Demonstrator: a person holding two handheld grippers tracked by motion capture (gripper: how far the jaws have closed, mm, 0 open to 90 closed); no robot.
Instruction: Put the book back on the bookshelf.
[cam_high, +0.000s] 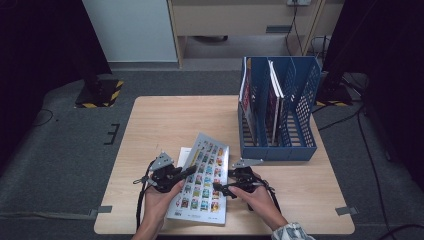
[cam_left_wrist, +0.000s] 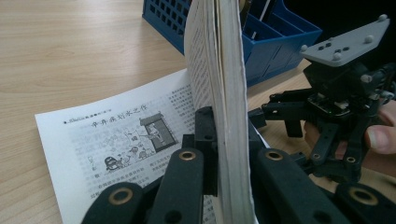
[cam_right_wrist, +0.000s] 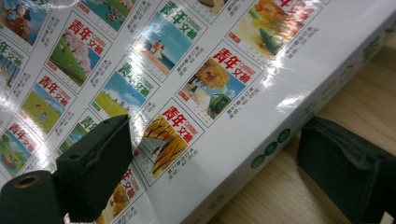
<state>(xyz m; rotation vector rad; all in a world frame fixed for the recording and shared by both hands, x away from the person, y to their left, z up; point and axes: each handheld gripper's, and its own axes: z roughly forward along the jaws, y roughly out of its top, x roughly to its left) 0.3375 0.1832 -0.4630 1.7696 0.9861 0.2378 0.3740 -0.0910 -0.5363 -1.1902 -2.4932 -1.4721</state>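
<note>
File rack: my blue rack, upper right of the high view, holds upright magazines.
Magazine: lower centre on the counter, magazine partly lifted.
Writing: cover tiles repeat red-and-green Chinese titles.
Left gripper: fingers clamp the raised pages.
Right gripper: fingers spread, straddling the spine edge.

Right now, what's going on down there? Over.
Left gripper shut on magazine pages, lifting them. Right gripper open, jaws straddling its spine edge. Blue file rack stands apart.
</note>
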